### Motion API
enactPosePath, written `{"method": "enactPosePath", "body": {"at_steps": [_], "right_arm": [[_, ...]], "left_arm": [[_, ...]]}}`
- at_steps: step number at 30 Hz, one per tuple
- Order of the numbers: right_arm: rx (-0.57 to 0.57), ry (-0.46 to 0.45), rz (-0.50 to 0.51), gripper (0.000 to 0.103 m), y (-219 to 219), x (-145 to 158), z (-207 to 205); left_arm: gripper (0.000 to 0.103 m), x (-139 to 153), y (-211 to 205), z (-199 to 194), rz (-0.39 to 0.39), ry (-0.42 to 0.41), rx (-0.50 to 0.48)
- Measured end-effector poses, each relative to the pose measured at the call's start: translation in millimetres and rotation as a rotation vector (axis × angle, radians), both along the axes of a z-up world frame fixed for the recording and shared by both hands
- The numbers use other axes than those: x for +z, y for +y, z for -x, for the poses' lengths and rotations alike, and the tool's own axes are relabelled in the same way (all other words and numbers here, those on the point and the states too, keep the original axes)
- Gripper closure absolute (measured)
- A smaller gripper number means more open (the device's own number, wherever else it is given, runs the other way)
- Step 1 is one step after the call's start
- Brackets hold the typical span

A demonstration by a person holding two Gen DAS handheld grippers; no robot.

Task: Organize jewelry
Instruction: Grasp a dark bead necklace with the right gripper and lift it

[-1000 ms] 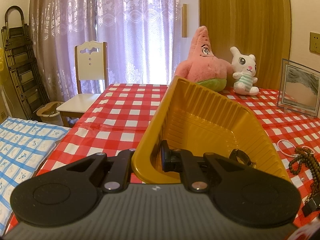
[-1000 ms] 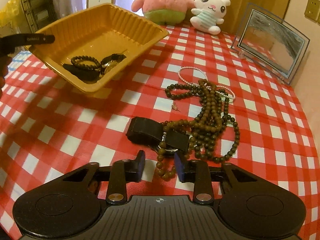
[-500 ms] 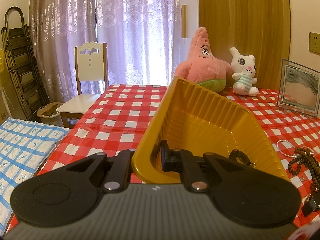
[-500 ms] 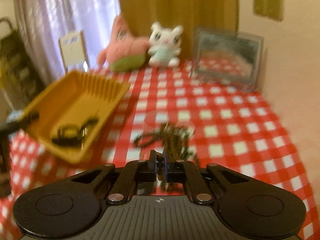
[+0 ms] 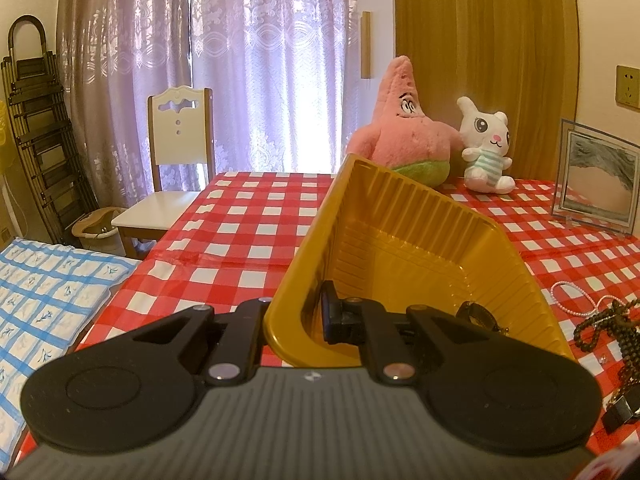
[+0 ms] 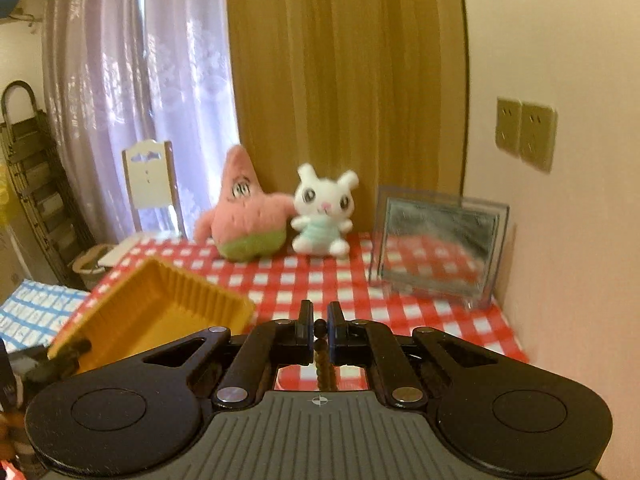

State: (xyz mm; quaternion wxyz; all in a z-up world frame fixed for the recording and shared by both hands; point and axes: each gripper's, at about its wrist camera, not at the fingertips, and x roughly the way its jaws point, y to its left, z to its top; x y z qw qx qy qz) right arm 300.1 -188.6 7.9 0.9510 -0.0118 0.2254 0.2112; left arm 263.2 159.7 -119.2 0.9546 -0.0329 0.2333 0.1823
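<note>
My left gripper [image 5: 294, 316] is shut on the near rim of a yellow plastic tray [image 5: 420, 248] and holds it tilted above the table. A watch [image 5: 478, 314] lies in the tray's low corner. My right gripper [image 6: 319, 326] is shut on a strand of brown wooden beads [image 6: 322, 364], which hangs down between the fingers, lifted above the table. The tray [image 6: 160, 312] shows at lower left in the right wrist view. More brown beads [image 5: 612, 320] and a white pearl strand [image 5: 568, 300] lie on the red checked cloth to the tray's right.
A pink star plush [image 5: 404, 136] and a white bunny plush [image 5: 486, 148] sit at the table's back. A framed picture [image 5: 596, 184] stands at the right by the wall. A chair [image 5: 176, 168] and a folded ladder [image 5: 36, 140] are left of the table.
My right gripper closed on the brown bead strand and rose from the table, tilting up to face the wall. The left gripper and tray stayed nearly still.
</note>
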Motion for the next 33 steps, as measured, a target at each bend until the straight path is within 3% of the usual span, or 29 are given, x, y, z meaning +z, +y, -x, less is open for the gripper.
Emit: {"method": "enactPosePath", "body": {"at_steps": [10,20,25,33], "right_arm": [[0.113,-0.036,-0.027,0.097,22,38,0],[0.271,-0.034,-0.159,0.097,75,56,-7],[0.344,-0.014,-0.189,0.097,119,45,-21],[0.419,0.095,-0.213,0.097,172,-3,-42]], "left_arm": [[0.093,2,0,0,0.006,-0.006,0.001],[0.093,3,0,-1,0.008,-0.008,-0.003],[0.093,3,1,-2,0.011,-0.009,-0.007],[0.094,1,2,-3,0.015,-0.009,-0.011]]}}
